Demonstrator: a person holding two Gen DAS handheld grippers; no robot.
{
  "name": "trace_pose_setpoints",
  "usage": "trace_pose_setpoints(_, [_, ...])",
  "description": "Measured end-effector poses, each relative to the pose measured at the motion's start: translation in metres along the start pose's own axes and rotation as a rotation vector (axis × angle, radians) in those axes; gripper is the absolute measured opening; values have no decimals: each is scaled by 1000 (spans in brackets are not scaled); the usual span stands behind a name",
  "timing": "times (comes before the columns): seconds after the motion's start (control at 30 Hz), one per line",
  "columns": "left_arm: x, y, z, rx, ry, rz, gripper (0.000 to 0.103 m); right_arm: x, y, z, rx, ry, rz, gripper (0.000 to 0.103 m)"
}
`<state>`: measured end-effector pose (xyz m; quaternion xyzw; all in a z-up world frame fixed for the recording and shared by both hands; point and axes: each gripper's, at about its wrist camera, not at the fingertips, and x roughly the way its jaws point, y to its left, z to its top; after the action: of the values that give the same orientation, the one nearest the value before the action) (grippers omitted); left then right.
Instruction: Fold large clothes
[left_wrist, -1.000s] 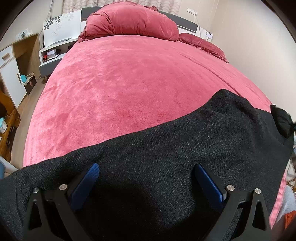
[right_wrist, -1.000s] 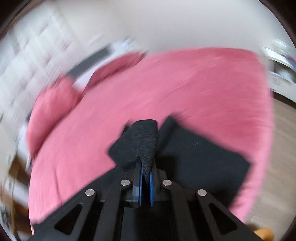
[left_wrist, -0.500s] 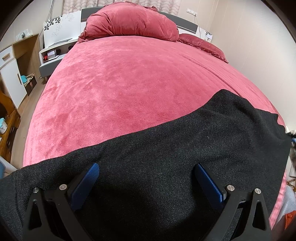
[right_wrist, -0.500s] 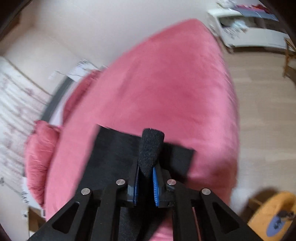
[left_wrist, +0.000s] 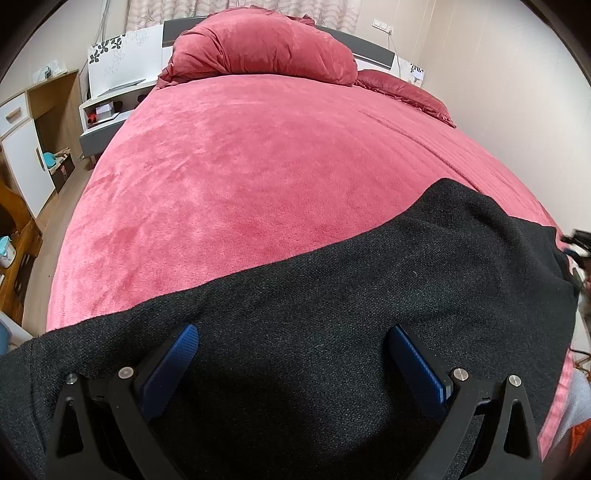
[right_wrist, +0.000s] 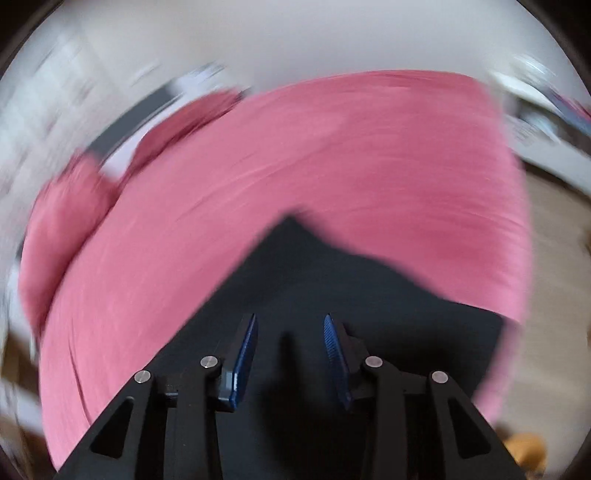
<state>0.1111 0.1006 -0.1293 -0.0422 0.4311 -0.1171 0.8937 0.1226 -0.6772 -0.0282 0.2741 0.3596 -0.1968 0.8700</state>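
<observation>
Black knit garment (left_wrist: 332, 332) flat on bed (left_wrist: 258, 166) | left tongs (left_wrist: 291, 354), right tongs (right_wrist: 290, 347) both spread, empty | pinch one edge squarely before you fold.

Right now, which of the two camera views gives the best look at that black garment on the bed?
The left wrist view: the black garment is sharp there, its knit texture and long edge across the pink bedspread visible. The right wrist view is motion-blurred, showing only a dark pointed shape.
</observation>
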Motion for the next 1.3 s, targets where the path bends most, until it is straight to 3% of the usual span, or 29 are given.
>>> trace_pose_setpoints(0.07, [0, 0, 0, -1, 0, -2, 103, 38, 24, 7, -88, 87, -41, 37])
trace_pose_setpoints(0.13, [0, 1, 0, -1, -2, -4, 103, 69, 29, 15, -71, 149, -120, 36])
trace_pose_setpoints(0.27, [2, 2, 0, -3, -6, -7, 103, 89, 44, 42, -132, 42, -234, 40])
trace_pose_setpoints(0.33, [2, 3, 0, -5, -5, -8, 103, 95, 46, 42, -169, 36, -255, 42])
trace_pose_setpoints(0.43, [3, 3, 0, -5, -7, -10, 103, 68, 41, 32, -156, -17, -219, 42])
trace_pose_setpoints(0.53, [3, 2, 0, -4, -14, -8, 103, 3, 30, 13, -53, -193, -132, 42])
trace_pose_setpoints(0.6, [2, 1, 0, 0, -19, 3, 103, -29, 20, -4, -16, -245, -111, 47])
trace_pose_setpoints(0.7, [0, -7, 0, 12, -14, 48, 103, -33, 6, -31, 33, -168, -101, 52])
trace_pose_setpoints(0.8, [-6, -13, 2, 20, 30, 106, 103, 6, 2, -46, -74, 28, -206, 53])
trace_pose_setpoints(0.87, [-14, -15, -2, 28, 44, 147, 102, 2, 12, -46, -178, -8, -266, 56])
trace_pose_setpoints(0.93, [-30, -17, -12, 48, 31, 177, 100, -8, 22, -45, -156, 8, -356, 56])
trace_pose_setpoints(0.97, [-39, -17, -19, 59, 16, 206, 100, -24, 31, -52, -122, -18, -344, 56])
trace_pose_setpoints(1.03, [-54, -13, -32, 62, -5, 213, 99, -47, 52, -65, -86, -76, -205, 56])
trace_pose_setpoints(1.1, [-68, -14, -44, 69, -38, 178, 99, -66, 90, -86, -120, -74, -34, 56])
trace_pose_setpoints(1.17, [-73, -15, -47, 70, -24, 173, 99, -70, 142, -107, -193, 16, 199, 56])
trace_pose_setpoints(1.3, [-72, -1, -48, -10, 13, 219, 99, -64, 250, -143, -320, 261, 500, 56])
